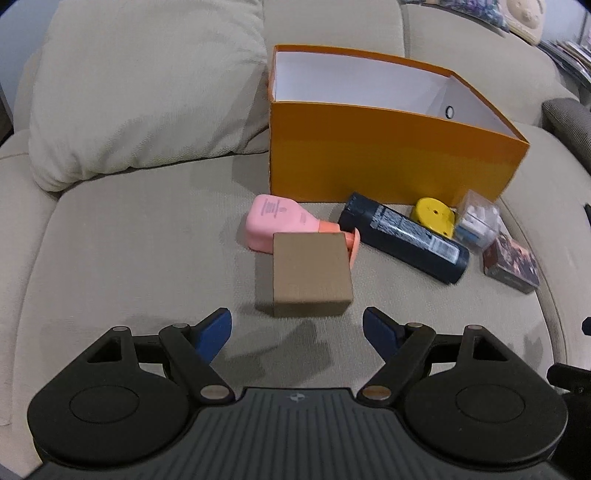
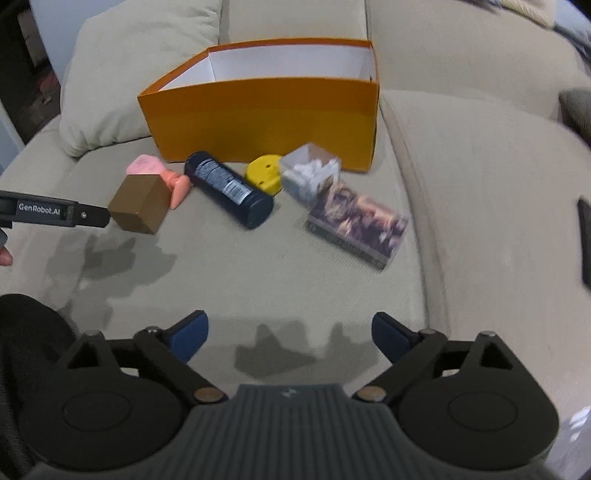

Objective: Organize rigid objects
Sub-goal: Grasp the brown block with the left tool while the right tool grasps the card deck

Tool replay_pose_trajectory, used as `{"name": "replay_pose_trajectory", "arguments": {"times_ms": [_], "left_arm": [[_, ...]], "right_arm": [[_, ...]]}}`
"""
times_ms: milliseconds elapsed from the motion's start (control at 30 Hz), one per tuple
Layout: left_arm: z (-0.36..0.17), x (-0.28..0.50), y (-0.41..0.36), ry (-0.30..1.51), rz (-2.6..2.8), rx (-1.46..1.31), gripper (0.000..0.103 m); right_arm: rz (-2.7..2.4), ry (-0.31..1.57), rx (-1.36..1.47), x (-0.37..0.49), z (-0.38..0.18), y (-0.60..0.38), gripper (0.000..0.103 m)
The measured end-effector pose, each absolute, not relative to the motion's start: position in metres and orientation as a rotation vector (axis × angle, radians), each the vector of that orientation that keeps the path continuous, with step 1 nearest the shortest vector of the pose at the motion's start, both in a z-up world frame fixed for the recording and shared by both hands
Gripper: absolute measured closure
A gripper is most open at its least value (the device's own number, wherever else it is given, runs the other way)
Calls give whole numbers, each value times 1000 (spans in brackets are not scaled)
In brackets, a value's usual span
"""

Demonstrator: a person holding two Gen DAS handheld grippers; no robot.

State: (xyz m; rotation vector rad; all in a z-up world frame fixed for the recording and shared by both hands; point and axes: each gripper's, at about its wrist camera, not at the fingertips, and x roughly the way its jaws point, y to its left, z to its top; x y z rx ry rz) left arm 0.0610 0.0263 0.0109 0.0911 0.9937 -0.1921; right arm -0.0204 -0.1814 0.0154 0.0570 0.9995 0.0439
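Both my left gripper (image 1: 297,325) and right gripper (image 2: 290,330) tilt down over the sofa cushion (image 1: 129,258), jaws spread wide, holding nothing. Beyond lie a brown cardboard box (image 1: 310,273), pink bottle (image 1: 273,219) and dark bottle (image 1: 402,236); behind them stands the orange shoebox (image 1: 388,162).

A beige fabric sofa (image 1: 129,240) fills both views, its seat cushion ribbed and softly shadowed. A plump cream throw pillow (image 1: 140,96) leans against the backrest at ten o'clock. At one o'clock, a blurred cluttered shelf (image 1: 554,33) shows behind the sofa back.
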Motion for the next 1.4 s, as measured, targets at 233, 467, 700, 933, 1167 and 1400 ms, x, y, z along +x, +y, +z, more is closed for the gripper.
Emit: {"name": "replay_pose_trajectory", "arguments": {"times_ms": [233,467,700,933,1167,1400], "left_arm": [[-3,90,20,1018,-177,107,8],[-15,96,13,1049,-186,104,8],[-22,96,11,1054,-207,144,12],[-23,101,8,1062,-216,152,13],[-26,102,9,1068,-221,138,13],[-27,103,7,1070,-216,139,15]], "right_arm": [[50,1026,89,8,2,-198,8],[166,1068,-38,53,-8,-201,8],[347,1152,-300,90,-30,-209,7],[399,1163,-207,115,-37,-236,4],[367,1155,-106,98,-39,-248,4],[310,1098,-24,82,-27,-248,5]]}}
